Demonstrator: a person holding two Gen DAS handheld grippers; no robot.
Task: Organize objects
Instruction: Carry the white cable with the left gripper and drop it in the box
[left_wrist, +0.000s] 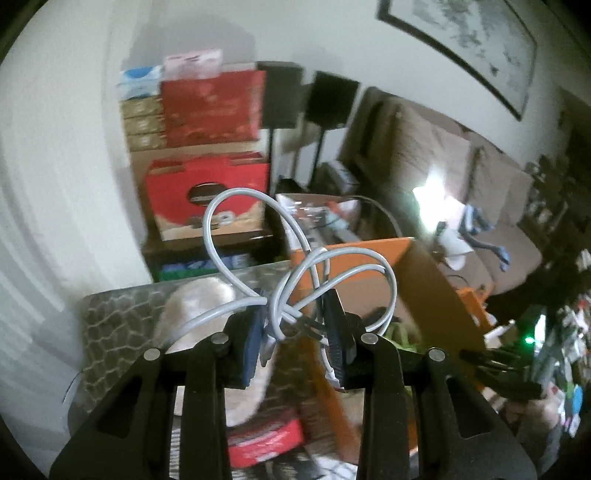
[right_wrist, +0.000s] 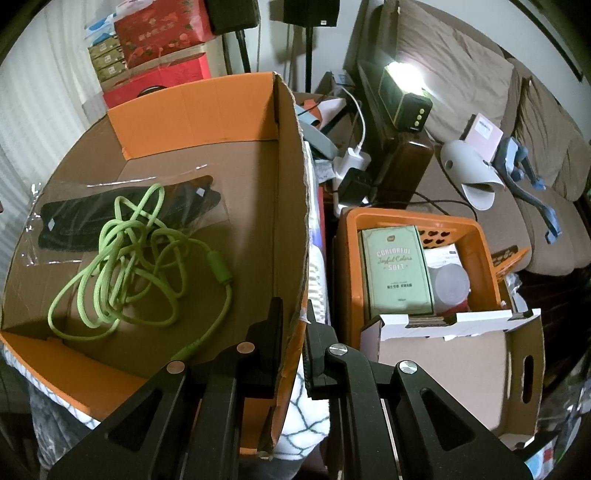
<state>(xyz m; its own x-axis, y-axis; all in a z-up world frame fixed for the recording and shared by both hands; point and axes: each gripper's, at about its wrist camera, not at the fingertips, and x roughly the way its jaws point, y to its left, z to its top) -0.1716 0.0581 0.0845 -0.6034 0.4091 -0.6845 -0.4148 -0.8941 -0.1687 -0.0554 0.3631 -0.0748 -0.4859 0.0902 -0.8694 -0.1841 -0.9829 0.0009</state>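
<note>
Left tool clamped on coiled grey cable above orange cardboard box, right tool pinching box wall, green cable inside box.

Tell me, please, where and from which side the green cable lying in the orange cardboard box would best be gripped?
Probably at the dense knot of crossed loops in the middle of the green cable, coming straight down through the open top of the orange cardboard box. It lies flat and loosely tangled on the box floor, so pinching where most strands overlap should lift the whole bundle. The box walls block any sideways approach.
</note>
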